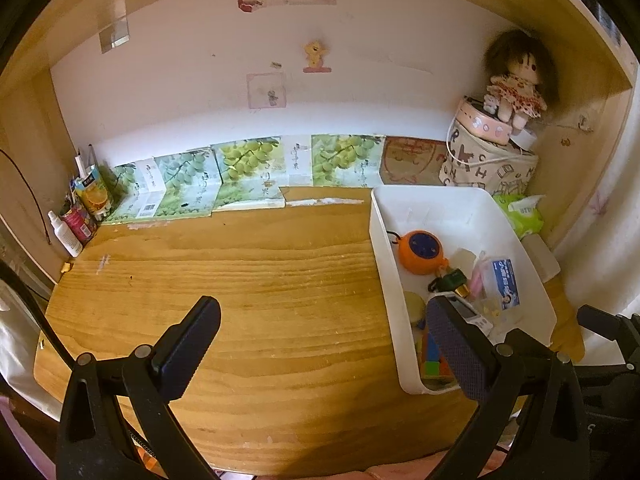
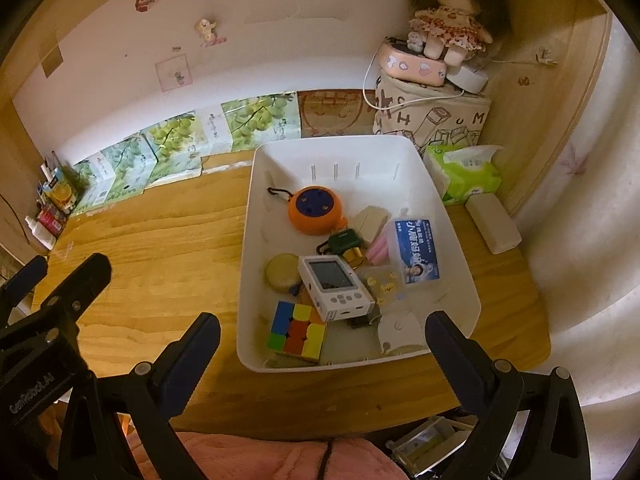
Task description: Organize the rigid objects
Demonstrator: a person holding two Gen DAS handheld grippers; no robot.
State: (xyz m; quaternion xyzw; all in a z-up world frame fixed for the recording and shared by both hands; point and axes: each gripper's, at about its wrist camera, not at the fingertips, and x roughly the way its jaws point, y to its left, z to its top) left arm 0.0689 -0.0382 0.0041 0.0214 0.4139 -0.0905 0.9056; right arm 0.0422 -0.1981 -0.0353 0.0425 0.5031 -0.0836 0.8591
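A white plastic bin (image 2: 448, 216) (image 1: 386, 256) stands on the right half of the wooden desk. Inside lie an orange and blue round gadget (image 2: 316, 210) (image 1: 420, 252), a white handheld device with a screen (image 2: 336, 286), a colour cube (image 2: 298, 330), a round yellow tin (image 2: 282, 272), a blue-labelled clear box (image 2: 416, 254) (image 1: 505, 284) and several small items. My right gripper (image 2: 322, 338) is open above the bin's near edge, empty. My left gripper (image 1: 322, 326) is open over the bare desk left of the bin, empty; the right view shows it at far left (image 2: 60, 276).
A rag doll (image 2: 452, 20) sits on a pink case atop a printed fabric box (image 2: 436, 120) in the back right corner. A green tissue pack (image 2: 464, 176) and a white case (image 2: 494, 224) lie right of the bin. Bottles and cartons (image 1: 80, 216) crowd the back left corner. Grape-printed boxes (image 1: 240, 172) line the wall.
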